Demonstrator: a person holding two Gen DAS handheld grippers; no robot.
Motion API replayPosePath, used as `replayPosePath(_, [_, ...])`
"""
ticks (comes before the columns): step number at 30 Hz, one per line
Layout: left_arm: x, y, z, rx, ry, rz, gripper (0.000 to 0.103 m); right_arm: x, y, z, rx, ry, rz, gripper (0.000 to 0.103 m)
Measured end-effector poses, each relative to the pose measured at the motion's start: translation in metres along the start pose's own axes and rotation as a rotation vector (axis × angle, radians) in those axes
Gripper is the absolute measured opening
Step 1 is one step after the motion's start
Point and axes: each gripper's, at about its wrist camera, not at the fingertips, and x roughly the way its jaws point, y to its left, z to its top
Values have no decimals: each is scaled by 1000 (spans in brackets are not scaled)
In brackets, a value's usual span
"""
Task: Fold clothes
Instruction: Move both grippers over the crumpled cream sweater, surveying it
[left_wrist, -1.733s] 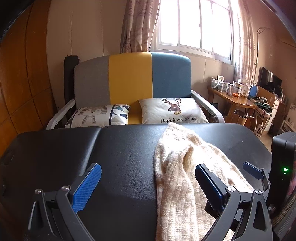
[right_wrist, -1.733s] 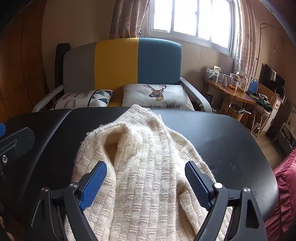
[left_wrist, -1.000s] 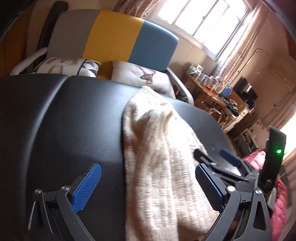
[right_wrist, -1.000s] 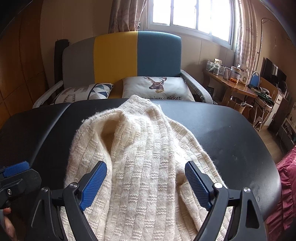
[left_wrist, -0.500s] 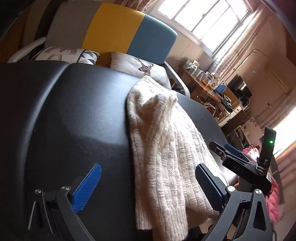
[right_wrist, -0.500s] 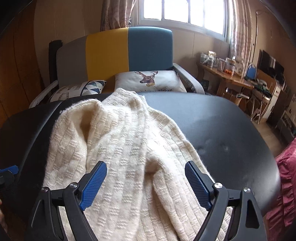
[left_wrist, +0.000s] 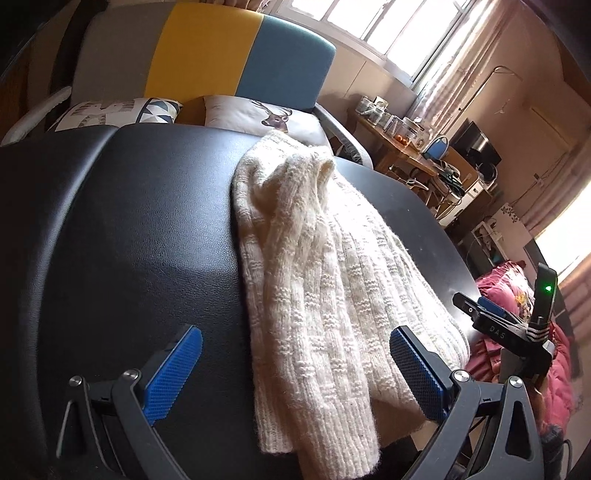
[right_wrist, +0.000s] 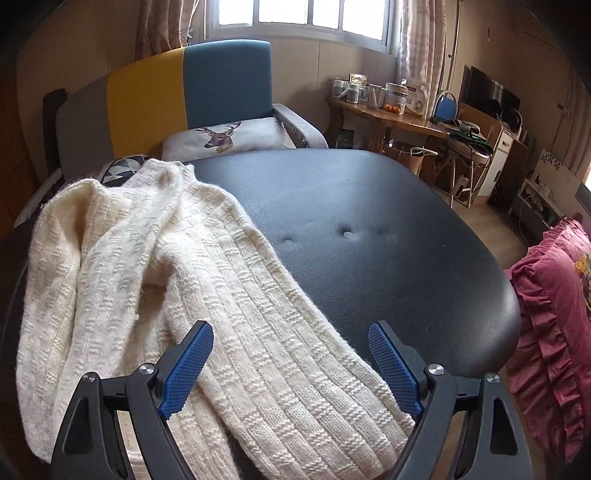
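Note:
A cream knitted sweater (left_wrist: 314, 266) lies bunched lengthwise on the black padded table (left_wrist: 129, 221), its near end hanging over the front edge. My left gripper (left_wrist: 295, 369) hovers open above that near end, nothing between its blue pads. In the right wrist view the same sweater (right_wrist: 184, 288) covers the left half of the table (right_wrist: 369, 221). My right gripper (right_wrist: 291, 369) is open too, straddling the sweater's right-hand sleeve near the front edge. The right gripper (left_wrist: 484, 310) also shows at the right of the left wrist view.
Behind the table stands a grey, yellow and blue sofa (left_wrist: 207, 55) with a deer cushion (right_wrist: 221, 134) and a patterned cushion (left_wrist: 114, 110). A wooden desk with jars (right_wrist: 384, 110) is at the back right. A pink ruffled bedcover (right_wrist: 554, 314) lies right of the table.
Both grippers swung rightward and stayed open. The left one tilted down over the sweater's near end. The right one shifted right, so the sweater now sits left in its view.

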Motion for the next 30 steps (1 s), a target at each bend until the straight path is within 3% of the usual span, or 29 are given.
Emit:
replayPosePath(3, [-3, 0, -1, 2, -12, 24, 103, -3, 11, 3, -36, -14, -9, 88])
replayPosePath(8, [-9, -13, 3, 94, -68, 144, 103, -6, 25, 6, -71, -23, 13, 88])
replayPosePath(11, [-12, -26, 10, 174, -120, 233, 103, -5, 23, 6, -56, 6, 75, 88])
replayPosePath(14, [-3, -27, 19, 200, -92, 227, 103, -2, 14, 0, -57, 61, 110, 88])
replayPosePath(20, [14, -21, 27, 157, -29, 80, 103, 8, -15, -22, -75, 163, 105, 88])
replayPosePath(25, [43, -29, 30, 194, 33, 114, 103, 38, -20, -29, -84, 237, 38, 88])
replayPosePath(30, [46, -26, 29, 218, 27, 162, 102, 66, -29, -19, -106, 261, -42, 89])
